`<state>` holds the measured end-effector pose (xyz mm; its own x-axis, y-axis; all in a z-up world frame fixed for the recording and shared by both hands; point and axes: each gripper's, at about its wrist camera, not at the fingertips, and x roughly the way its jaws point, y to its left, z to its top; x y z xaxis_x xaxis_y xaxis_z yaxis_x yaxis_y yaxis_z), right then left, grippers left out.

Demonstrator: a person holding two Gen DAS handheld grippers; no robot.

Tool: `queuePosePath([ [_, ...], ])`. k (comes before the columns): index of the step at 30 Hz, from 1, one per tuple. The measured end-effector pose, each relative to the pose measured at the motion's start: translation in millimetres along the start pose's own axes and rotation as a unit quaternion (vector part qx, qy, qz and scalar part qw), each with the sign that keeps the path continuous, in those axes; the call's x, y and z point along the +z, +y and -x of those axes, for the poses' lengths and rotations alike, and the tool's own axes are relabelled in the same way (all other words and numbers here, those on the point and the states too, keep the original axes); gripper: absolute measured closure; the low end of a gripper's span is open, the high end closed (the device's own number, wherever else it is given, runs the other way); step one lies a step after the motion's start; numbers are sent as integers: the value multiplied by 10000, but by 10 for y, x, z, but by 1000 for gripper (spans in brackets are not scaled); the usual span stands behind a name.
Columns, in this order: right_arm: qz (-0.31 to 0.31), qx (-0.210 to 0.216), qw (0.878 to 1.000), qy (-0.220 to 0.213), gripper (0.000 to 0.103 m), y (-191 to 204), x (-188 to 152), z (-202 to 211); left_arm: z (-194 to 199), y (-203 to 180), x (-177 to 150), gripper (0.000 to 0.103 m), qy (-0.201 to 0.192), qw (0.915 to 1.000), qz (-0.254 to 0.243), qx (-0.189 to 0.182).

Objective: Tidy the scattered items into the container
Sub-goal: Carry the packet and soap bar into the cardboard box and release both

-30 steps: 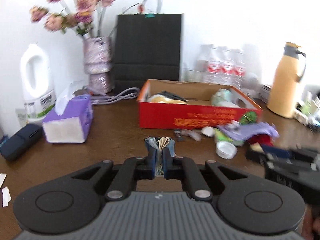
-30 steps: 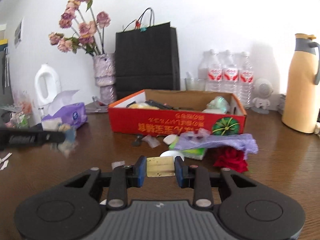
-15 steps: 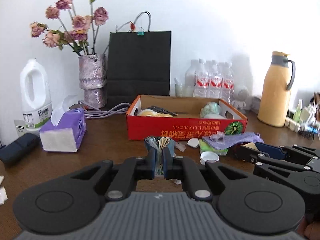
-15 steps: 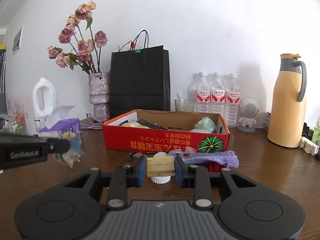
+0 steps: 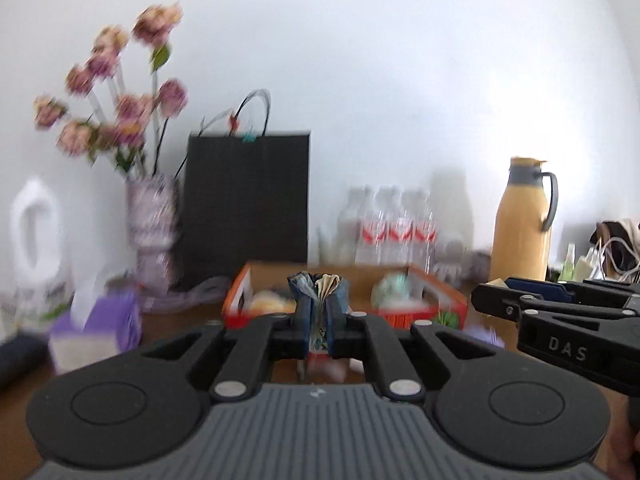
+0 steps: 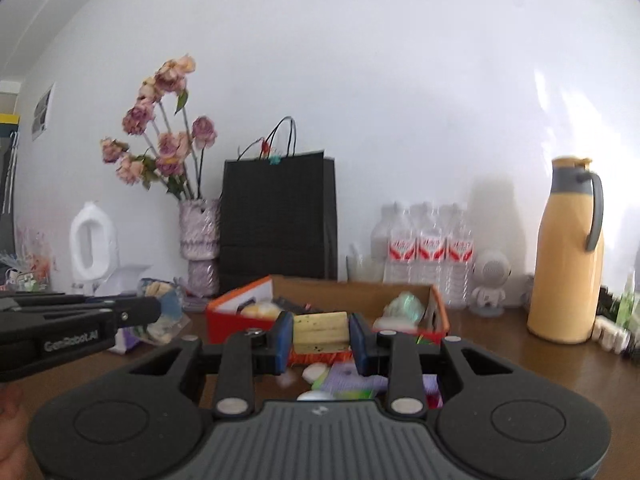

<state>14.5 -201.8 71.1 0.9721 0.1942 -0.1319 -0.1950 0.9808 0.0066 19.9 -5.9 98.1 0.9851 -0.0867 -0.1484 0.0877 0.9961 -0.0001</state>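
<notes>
My left gripper (image 5: 319, 312) is shut on a crumpled clear packet (image 5: 320, 288) with blue and beige contents, held in the air before the red cardboard box (image 5: 440, 304). The packet also shows in the right wrist view (image 6: 162, 312). My right gripper (image 6: 320, 336) is shut on a yellow block (image 6: 320, 327), held above the table in front of the same box (image 6: 236, 322), which holds several items. A white cap (image 6: 314, 372), a purple cloth (image 6: 344, 376) and a green packet (image 6: 352, 394) lie on the table below.
At the back stand a black paper bag (image 6: 278, 216), a vase of dried flowers (image 6: 199, 236), water bottles (image 6: 428, 252), a yellow thermos jug (image 6: 564, 252) and a white detergent jug (image 6: 92, 248). A purple tissue box (image 5: 98, 328) sits left.
Both grippers have risen with their loads and now sit level with the box's rim. The box appears lower in both views. The grips have not changed.
</notes>
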Motion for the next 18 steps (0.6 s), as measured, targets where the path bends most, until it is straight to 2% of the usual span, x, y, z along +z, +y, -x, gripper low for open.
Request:
queuePosePath([
  [4, 265, -246, 9987, -351, 74, -55, 519, -245, -454, 60, 608, 95, -362, 9991, -199, -133],
  [6, 299, -305, 9980, -471, 74, -151, 888, -438, -781, 132, 1015, 94, -341, 9990, -257, -122],
  [7, 276, -261, 9982, -459, 74, -222, 1095, -562, -963, 175, 1205, 94, -193, 9993, -260, -158],
  [10, 186, 10, 9998, -25, 74, -456, 1660, -1055, -1658, 329, 1641, 93, 690, 9968, -101, -391],
  [12, 91, 240, 9983, 529, 74, -605, 1921, -1494, -2194, 396, 1713, 93, 1495, 9870, 19, -583],
  [13, -12, 295, 9960, 841, 74, -676, 1994, -1737, -2452, 414, 1674, 93, 1883, 9797, 26, -692],
  [15, -113, 387, 9866, 1583, 74, -772, 2021, -2258, -2936, 427, 1460, 93, 2598, 9640, 0, -567],
  [18, -270, 448, 9654, 2554, 74, -849, 1764, -2969, -3515, 354, 1031, 93, 3201, 9453, -486, -409],
])
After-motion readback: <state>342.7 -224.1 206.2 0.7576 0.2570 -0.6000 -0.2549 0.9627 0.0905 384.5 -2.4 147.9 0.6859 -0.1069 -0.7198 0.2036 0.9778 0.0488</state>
